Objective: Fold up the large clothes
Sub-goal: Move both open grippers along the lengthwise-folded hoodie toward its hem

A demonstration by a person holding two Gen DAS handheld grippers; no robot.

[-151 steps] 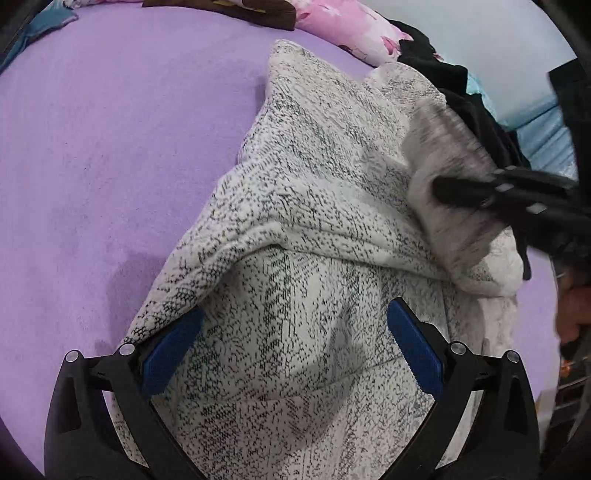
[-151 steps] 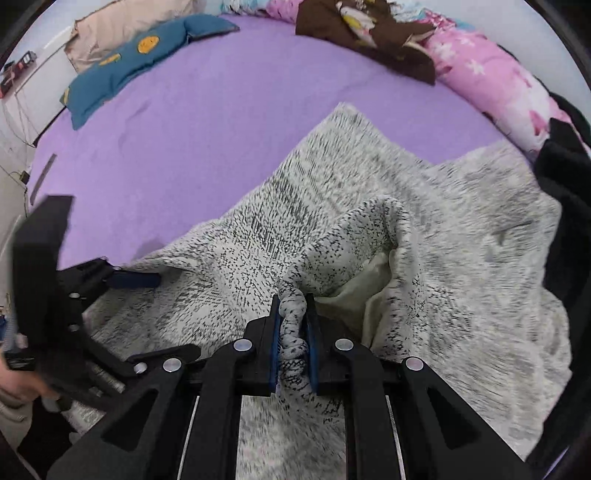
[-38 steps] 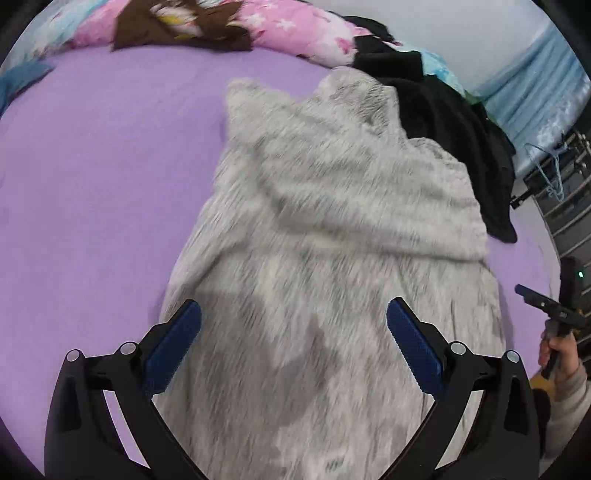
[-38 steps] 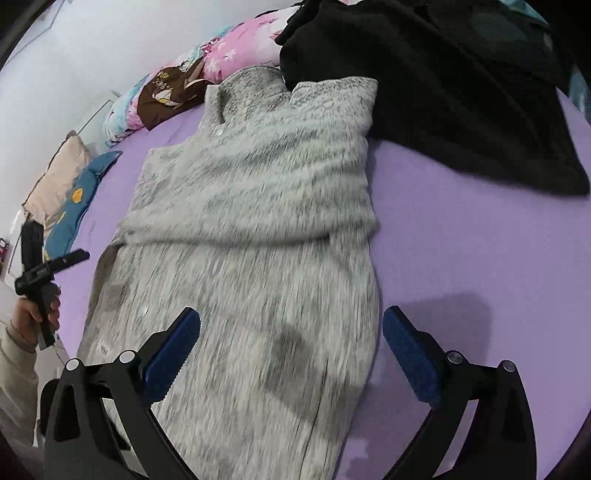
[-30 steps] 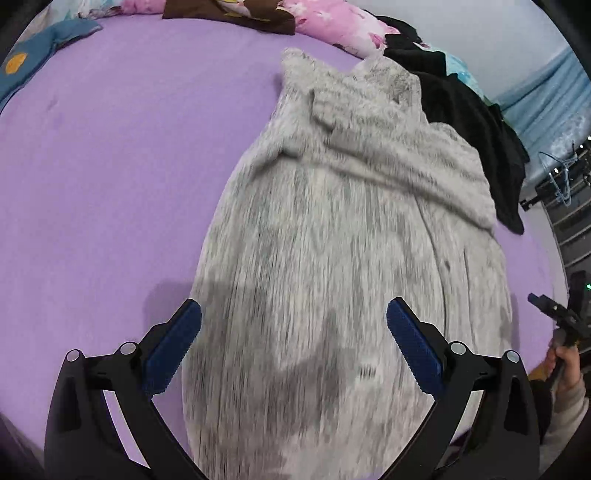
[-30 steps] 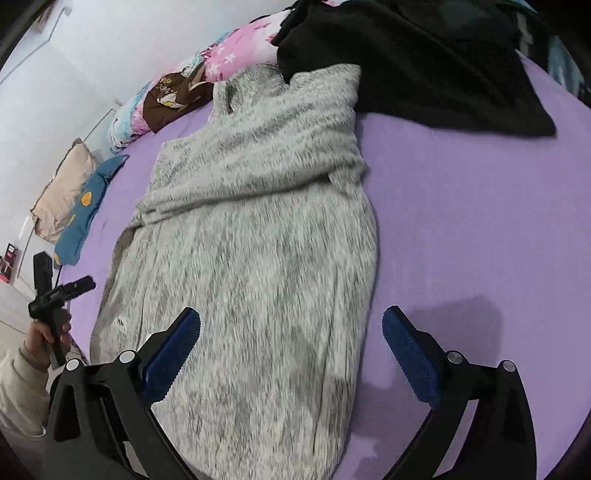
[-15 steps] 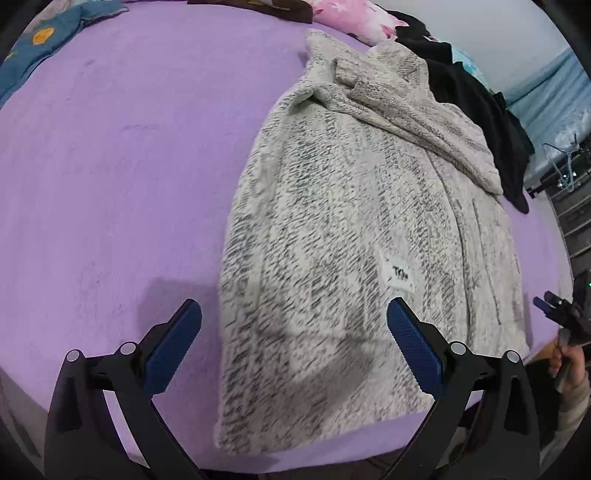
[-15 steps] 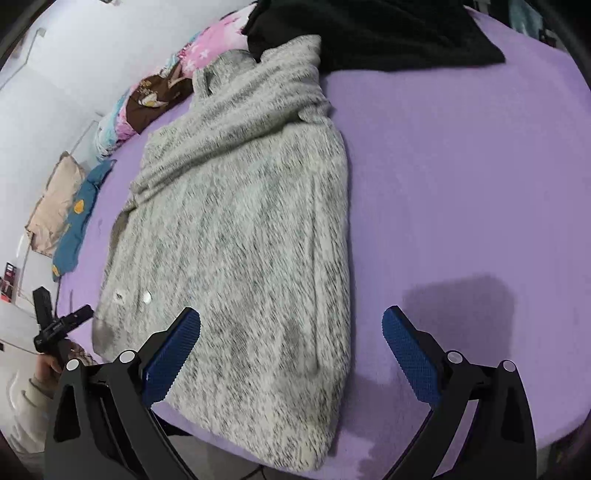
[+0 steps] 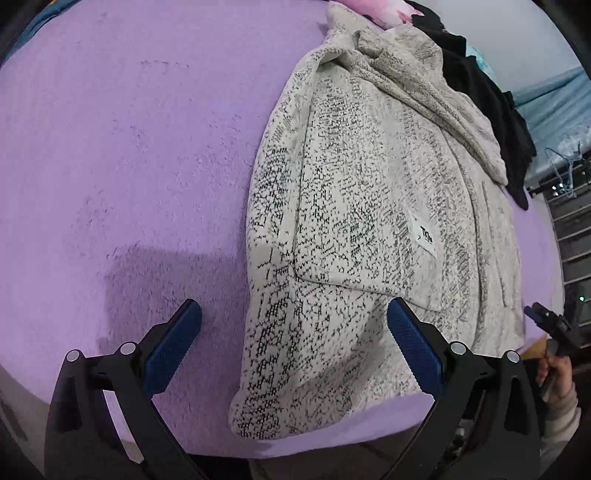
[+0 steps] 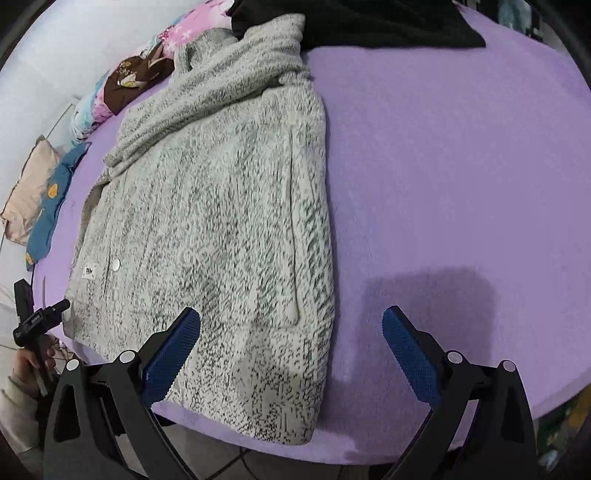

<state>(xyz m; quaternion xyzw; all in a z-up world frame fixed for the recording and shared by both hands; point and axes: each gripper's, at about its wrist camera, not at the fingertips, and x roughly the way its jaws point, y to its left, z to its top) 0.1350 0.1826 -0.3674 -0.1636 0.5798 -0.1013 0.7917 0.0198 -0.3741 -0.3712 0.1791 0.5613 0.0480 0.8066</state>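
A large grey-and-white knit jacket (image 9: 369, 206) lies spread lengthwise on the purple bed (image 9: 129, 147), hem at the near edge, sleeves folded across its upper part. It also shows in the right wrist view (image 10: 221, 221). My left gripper (image 9: 293, 343) is open and empty, above the hem's left corner. My right gripper (image 10: 290, 350) is open and empty, above the hem's right corner. Each gripper shows small in the other's view: the right one (image 9: 546, 321) and the left one (image 10: 40, 317).
A black garment (image 10: 369, 22) lies at the far end of the bed beside the jacket's collar. Pink and brown pillows (image 10: 147, 70) and a blue one (image 10: 51, 192) line the far left. The bed's near edge (image 10: 369, 450) drops to the floor.
The right gripper has let go of the sleeve. Both grippers have drawn back toward the bed's near edge, open, and the jacket now lies flat with its hem in view.
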